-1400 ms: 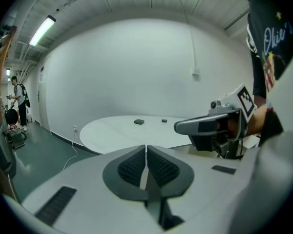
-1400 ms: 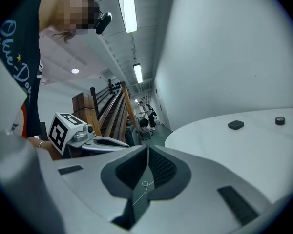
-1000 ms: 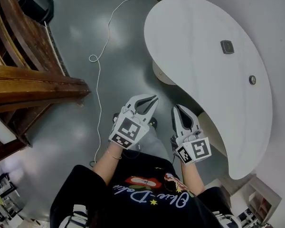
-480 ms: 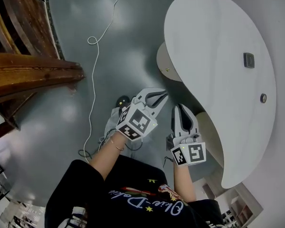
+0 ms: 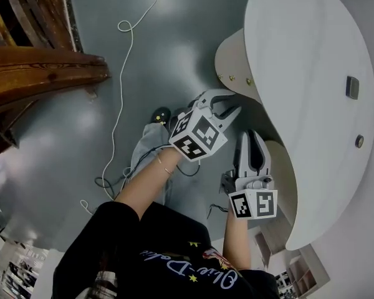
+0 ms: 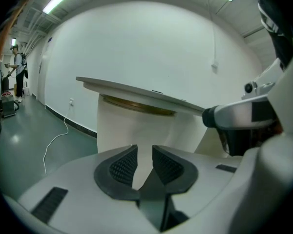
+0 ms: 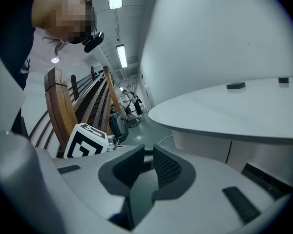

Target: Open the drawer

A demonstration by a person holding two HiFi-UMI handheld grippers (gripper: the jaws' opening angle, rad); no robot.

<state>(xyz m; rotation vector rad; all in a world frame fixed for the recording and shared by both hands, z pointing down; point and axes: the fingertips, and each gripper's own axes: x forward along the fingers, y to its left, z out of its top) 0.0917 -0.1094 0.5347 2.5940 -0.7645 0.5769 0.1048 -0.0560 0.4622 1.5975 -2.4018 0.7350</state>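
Observation:
A white curved table top (image 5: 311,73) lies at the right, with a cream curved cabinet body (image 5: 237,61) under its edge; I cannot make out a drawer handle. My left gripper (image 5: 234,104) points at that cream body from close by, a little short of it. Its jaws are opening and nothing is between them. In the left gripper view the pads (image 6: 124,165) stand apart before the cream panel (image 6: 136,126). My right gripper (image 5: 252,134) hangs beside it under the table's rim. Its jaws (image 7: 149,155) show a narrow gap and hold nothing.
A wooden stair rail (image 5: 43,73) fills the upper left. A white cable (image 5: 121,92) trails over the grey floor. Two small dark fittings (image 5: 352,87) sit on the table top. A low shelf (image 5: 299,266) stands at the lower right. A person (image 6: 17,67) stands far down the corridor.
Both grippers have sunk and moved toward the table's cream base. The left gripper's jaws, shut before, have parted. The right gripper's jaws look the same.

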